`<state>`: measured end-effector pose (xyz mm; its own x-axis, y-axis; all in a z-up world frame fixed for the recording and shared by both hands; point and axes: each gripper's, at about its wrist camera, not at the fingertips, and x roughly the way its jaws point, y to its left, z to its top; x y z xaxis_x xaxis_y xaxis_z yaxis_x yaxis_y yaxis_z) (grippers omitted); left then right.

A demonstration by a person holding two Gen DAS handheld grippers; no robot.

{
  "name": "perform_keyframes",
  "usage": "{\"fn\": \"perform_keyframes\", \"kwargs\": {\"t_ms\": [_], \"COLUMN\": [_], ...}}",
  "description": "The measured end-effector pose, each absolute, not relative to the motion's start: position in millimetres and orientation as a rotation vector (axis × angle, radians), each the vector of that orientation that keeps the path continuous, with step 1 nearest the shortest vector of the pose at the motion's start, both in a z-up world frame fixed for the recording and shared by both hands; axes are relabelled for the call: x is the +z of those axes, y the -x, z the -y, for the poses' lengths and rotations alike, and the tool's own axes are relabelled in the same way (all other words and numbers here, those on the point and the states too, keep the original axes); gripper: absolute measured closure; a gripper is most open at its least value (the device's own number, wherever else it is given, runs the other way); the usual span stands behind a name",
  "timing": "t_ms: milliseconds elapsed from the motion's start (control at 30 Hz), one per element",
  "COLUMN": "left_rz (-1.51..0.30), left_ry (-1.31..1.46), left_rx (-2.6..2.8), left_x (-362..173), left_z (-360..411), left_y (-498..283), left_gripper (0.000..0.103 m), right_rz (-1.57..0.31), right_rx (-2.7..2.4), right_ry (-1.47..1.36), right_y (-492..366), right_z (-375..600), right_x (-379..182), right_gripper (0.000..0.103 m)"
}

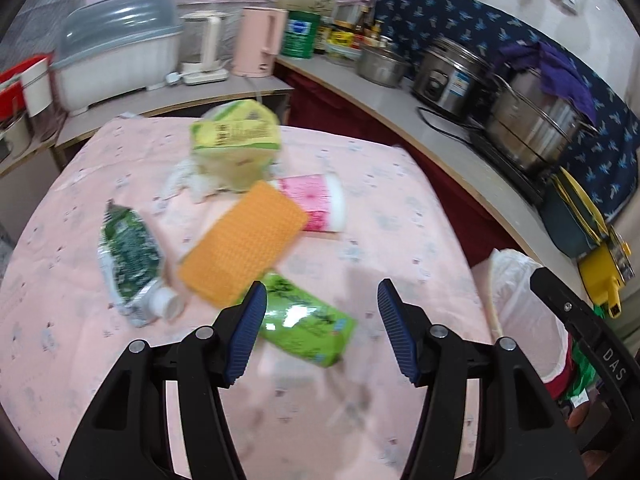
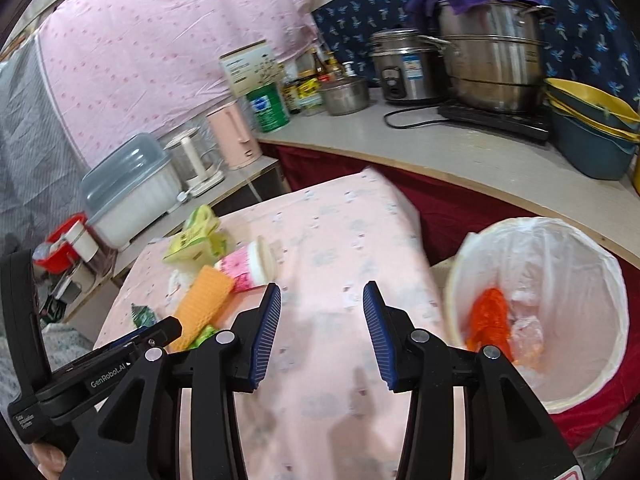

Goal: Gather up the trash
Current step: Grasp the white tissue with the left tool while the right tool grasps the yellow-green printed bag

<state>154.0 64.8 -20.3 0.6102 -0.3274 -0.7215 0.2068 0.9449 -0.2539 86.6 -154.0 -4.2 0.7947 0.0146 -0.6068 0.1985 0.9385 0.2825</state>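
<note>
while litter lies scattered over a pink-clothed table (image 1: 400, 208), seen from two wrist cameras. left hand-held gripper (image 1: 322, 332) released, jaws parted, nothing between the blue pads, hanging over the cloth with a green packet (image 1: 308, 320) just below and ahead of its left finger, probably the closest piece to take. beyond that, ahead and left of the left hand-held gripper: an orange sponge-like block (image 1: 240, 244) resting partly on the green packet, a crumpled green-and-white pouch with a white cap (image 1: 132, 264) further left, a pink cup on its side (image 1: 316, 208) behind the block, and a yellow-green bag (image 1: 234, 132) on crumpled white tissue farthest away. right hand-held gripper (image 2: 322, 334) also released and empty, pads apart over bare cloth, the litter well off to its left. just right of the right hand-held gripper, beside the table edge, a white bin lined with a plastic bag (image 2: 600, 272), already holding an orange wrapper (image 2: 490, 320) and clear film: set low and close, likely so pieces can be dropped in after a short carry. picture blurred; print on packets unreadable.
</note>
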Motion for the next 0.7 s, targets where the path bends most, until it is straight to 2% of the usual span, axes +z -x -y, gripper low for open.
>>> {"fn": "perform_keyframes", "kwargs": {"t_ms": [400,700], "left_rz": [-0.876,-0.886], "left_ry": [0.237,0.242], "left_rx": [-0.155,-0.124], "left_x": [-40,-49], "left_z": [-165,-199], "left_y": [-172,-203], "left_gripper": [0.048,0.048], "right_rz": [-0.716,-0.747], "right_rx": [0.030,0.076], "right_ry": [-0.276,-0.251], "right_y": [-129,-171], "right_z": [71,40], "right_x": [-17,-25], "right_gripper": [0.061,0.061]}}
